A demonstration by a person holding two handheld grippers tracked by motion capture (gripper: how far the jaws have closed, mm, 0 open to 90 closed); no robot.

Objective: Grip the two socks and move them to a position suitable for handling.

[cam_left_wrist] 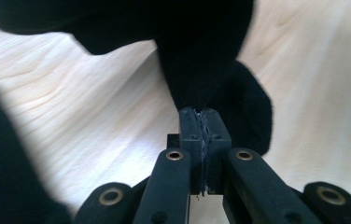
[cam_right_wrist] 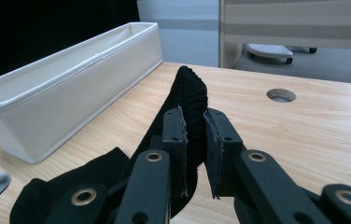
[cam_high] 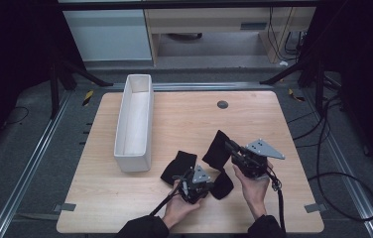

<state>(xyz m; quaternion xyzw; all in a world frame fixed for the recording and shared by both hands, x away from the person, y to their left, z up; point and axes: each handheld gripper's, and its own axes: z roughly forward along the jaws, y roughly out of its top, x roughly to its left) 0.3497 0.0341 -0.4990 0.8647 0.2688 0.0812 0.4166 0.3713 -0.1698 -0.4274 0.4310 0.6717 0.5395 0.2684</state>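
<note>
Wooden tabletop (cam_high: 184, 119) sat on a dark floor, with pale cabinets across the top of the high view. At left centre of that view stood a long white fabric bin (cam_high: 134, 124), open-topped and apparently holding nothing, one short end toward the person.

Right of the bin's near end, lower centre, lay a black sock (cam_high: 178, 167), flat on the wood. The left gripper (cam_high: 190, 177) hovered at its near edge. In the left gripper view the jaws stood fully together, and a fold of black knit (cam_left_wrist: 197, 70) rose straight from the pad tips; a thin edge of fabric appeared pinched there, though the seam between the pads was too dark to confirm.

Further right, a second black sock (cam_high: 217, 148) was lifted at its ribbed cuff by the right gripper (cam_high: 230, 146), its toe end trailing down to the table near the left hand. In the right gripper view the jaws were narrow and clamped on that ribbed cuff (cam_right_wrist: 190, 100).

Judgement: the step in hand looked like gathering the socks for the bin. To do it well, the left pinch should take more than a thread's worth of fabric before lifting; lift slowly, keep the two socks from dragging across each other, and carry high enough to clear the bin's wall.
</note>
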